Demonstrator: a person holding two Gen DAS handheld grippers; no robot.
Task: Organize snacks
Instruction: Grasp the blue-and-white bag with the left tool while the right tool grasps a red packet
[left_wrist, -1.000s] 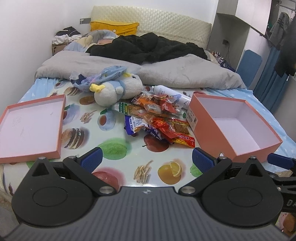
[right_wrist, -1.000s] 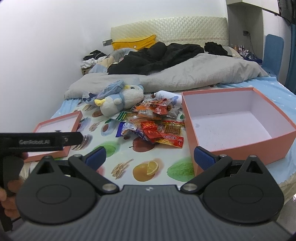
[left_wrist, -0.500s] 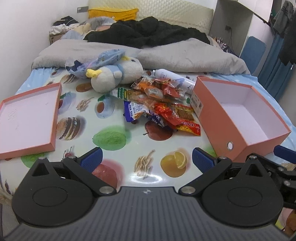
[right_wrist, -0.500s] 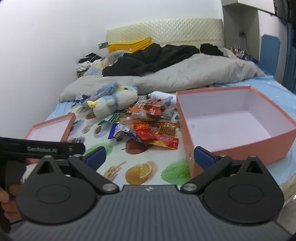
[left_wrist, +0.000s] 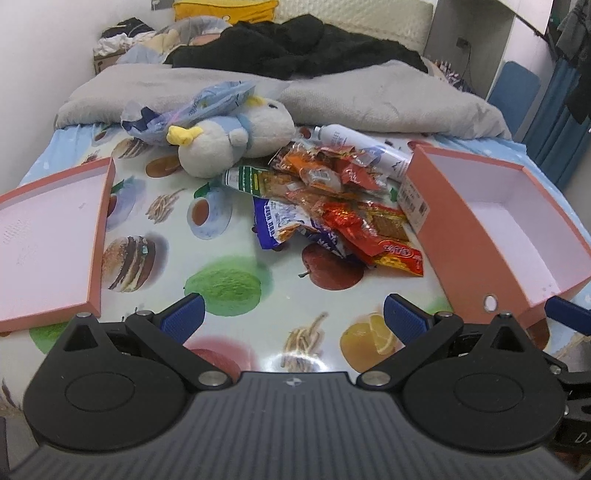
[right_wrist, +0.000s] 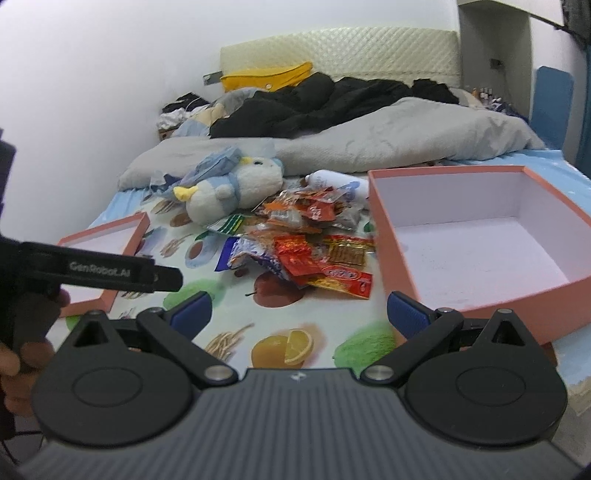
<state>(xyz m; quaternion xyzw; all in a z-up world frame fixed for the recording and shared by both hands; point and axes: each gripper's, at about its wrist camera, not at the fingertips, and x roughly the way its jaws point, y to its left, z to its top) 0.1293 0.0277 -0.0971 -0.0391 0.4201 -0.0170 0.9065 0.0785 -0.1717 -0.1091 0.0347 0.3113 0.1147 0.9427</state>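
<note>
Nothing packed yet: the box (right_wrist: 480, 236) sits empty beside the snacks (left_wrist: 332, 206) heaped mid-bed, lid (left_wrist: 48, 240) off to the left, and left gripper (left_wrist: 291, 317) and right gripper (right_wrist: 297, 310) both hover wide open, empty.

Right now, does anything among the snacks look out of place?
Yes. A plush toy and a white bottle lie against the far edge of the snack pile; neither is a snack. The pink box is still empty.
</note>
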